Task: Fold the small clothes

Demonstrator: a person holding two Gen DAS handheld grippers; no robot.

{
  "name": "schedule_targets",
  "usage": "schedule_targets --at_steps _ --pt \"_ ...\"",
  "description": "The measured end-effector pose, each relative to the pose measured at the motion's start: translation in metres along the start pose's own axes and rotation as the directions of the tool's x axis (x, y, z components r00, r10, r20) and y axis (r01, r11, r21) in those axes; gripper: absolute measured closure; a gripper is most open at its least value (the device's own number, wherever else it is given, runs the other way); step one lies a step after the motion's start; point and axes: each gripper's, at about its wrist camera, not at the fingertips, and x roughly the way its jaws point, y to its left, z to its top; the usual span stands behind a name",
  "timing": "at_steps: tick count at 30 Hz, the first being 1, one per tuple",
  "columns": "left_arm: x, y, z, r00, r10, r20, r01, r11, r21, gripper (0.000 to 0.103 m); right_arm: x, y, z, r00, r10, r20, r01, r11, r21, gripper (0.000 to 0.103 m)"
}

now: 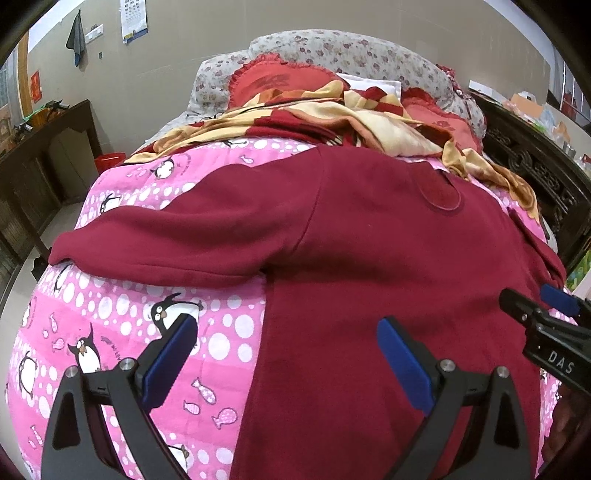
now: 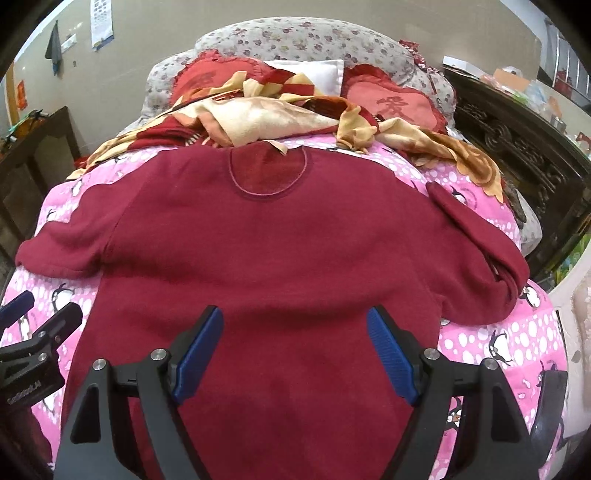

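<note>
Across a bed, on a pink penguin-print quilt (image 1: 147, 317): dark red sweater (image 2: 273, 251) spread flat, body running toward the cameras, round neckline (image 2: 267, 175) at the far end. Sweater's left sleeve (image 1: 177, 243) stretched out sideways over the quilt; right sleeve (image 2: 480, 258) bent back on itself, cuff (image 2: 439, 195) pointing up toward the pillows.

Left gripper (image 1: 286, 354) low over the sweater's left edge, blue fingers (image 1: 402, 365) wide apart, one over the quilt, the other over red fabric, nothing between them. Right gripper (image 2: 295, 350) over the sweater's lower middle, blue fingers (image 2: 197, 354) likewise spread wide, gripping nothing. Contact with the cloth not possible to tell in either view.

Beyond the neckline: crumpled red-and-cream blanket (image 2: 258, 114), two red heart-shaped cushions (image 2: 395, 103), floral grey pillows (image 2: 295, 40). Dark carved wooden furniture (image 2: 524, 147) along the bed's right side, dark cabinet (image 1: 40, 162) on the left, paper calendar (image 1: 133, 20) and a hanging cloth (image 1: 75, 38) on the beige wall.
</note>
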Motion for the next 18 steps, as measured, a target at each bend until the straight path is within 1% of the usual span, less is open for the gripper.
schedule_targets --at_steps 18 --pt "0.013 -0.001 -0.001 1.000 0.001 -0.016 -0.001 1.000 -0.001 0.003 0.018 -0.003 -0.001 1.000 -0.009 -0.025 0.009 1.000 0.010 0.023"
